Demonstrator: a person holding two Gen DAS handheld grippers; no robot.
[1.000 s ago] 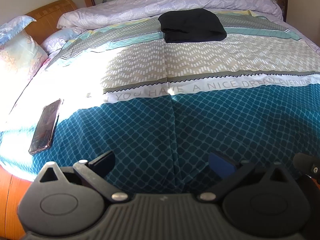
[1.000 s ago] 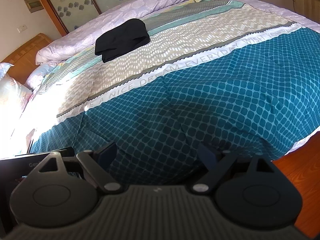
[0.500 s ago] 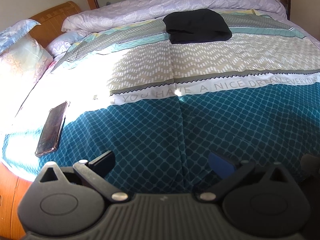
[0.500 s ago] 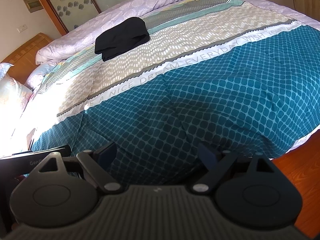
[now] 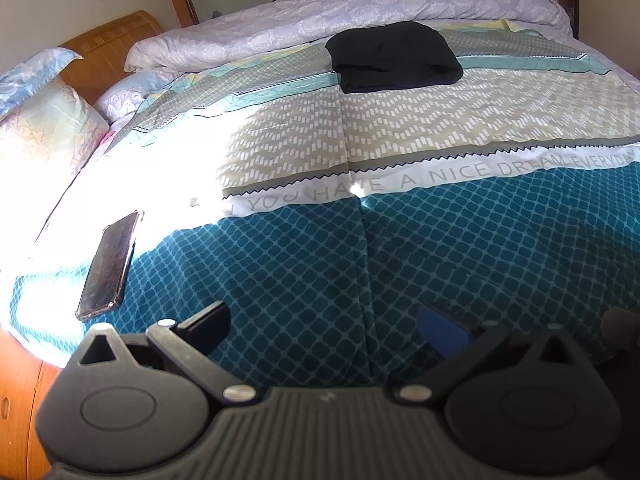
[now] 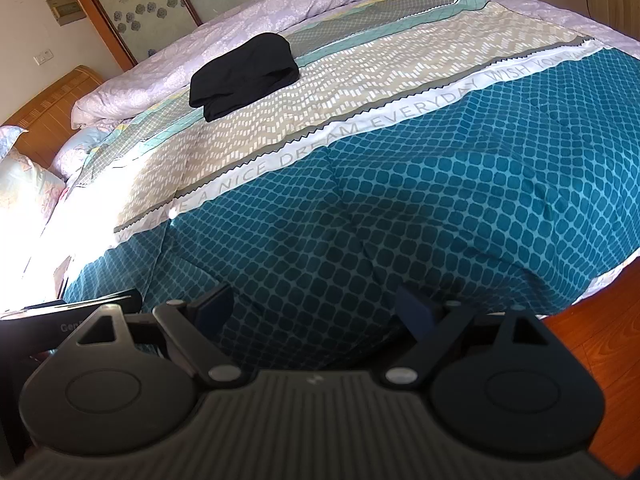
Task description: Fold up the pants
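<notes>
The bed [image 5: 460, 248] is wearing a quilt with a teal part nearest the tool and beige stripes farther ahead. Folded black pants [image 5: 394, 56] are lying far ahead on the stripes. A phone [image 5: 110, 266] is lying ahead to the left, near the bed's edge, in sunlight.

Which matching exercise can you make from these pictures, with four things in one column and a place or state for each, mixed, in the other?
Things:
1. black pants
2. phone
3. lilac duvet
4. left gripper

Places or states:
A. open, holding nothing
B. bunched along the far side of the bed
C. folded, lying far across the quilt
D. flat near the bed's left edge, by the sunlit patch

Pairs: 1-C, 2-D, 3-B, 4-A
</notes>
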